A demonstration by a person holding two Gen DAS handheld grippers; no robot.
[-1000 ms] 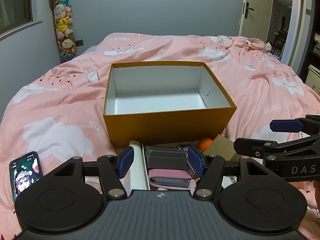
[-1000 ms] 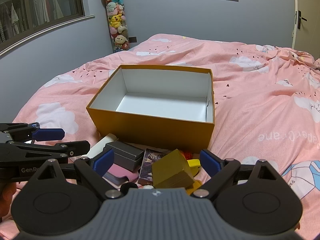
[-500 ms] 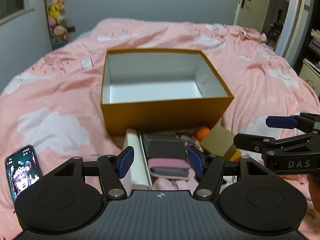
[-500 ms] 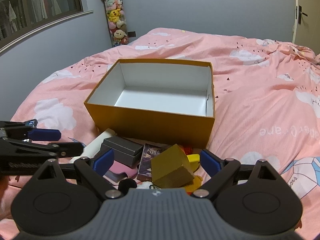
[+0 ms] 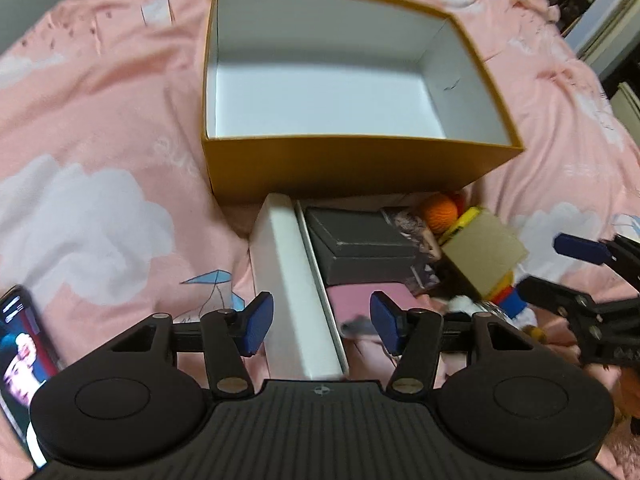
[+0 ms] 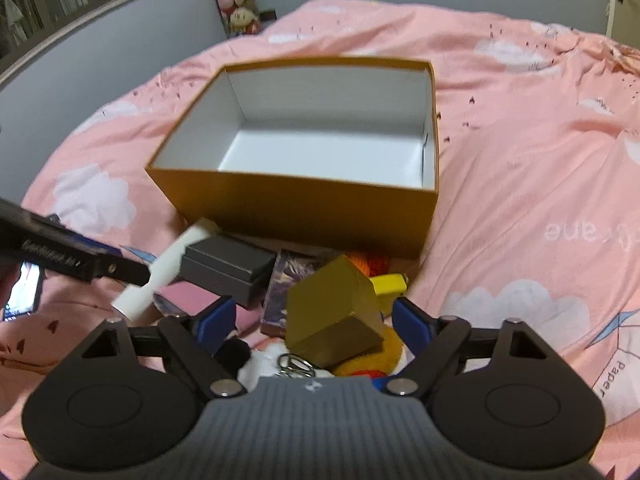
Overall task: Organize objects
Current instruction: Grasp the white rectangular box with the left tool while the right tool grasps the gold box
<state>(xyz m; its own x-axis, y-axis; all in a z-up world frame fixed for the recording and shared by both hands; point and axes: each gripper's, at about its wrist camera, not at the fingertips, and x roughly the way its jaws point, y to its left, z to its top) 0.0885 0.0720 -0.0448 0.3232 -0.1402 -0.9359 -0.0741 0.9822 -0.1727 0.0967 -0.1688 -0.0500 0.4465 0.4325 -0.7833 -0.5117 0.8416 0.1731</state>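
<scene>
Your left gripper (image 5: 322,326) has its jaws partly apart and closing, straddling the long white box (image 5: 294,292); the pads do not yet touch it. Your right gripper (image 6: 308,320) stands wider, jaws also closing, with the gold cube box (image 6: 334,312) between them; no pad presses on it. Both boxes lie in the clutter on the pink bedspread (image 6: 520,184), against the near wall of the open yellow box (image 6: 296,204). A phone (image 5: 20,356) lies at the bedspread's near left edge.
</scene>
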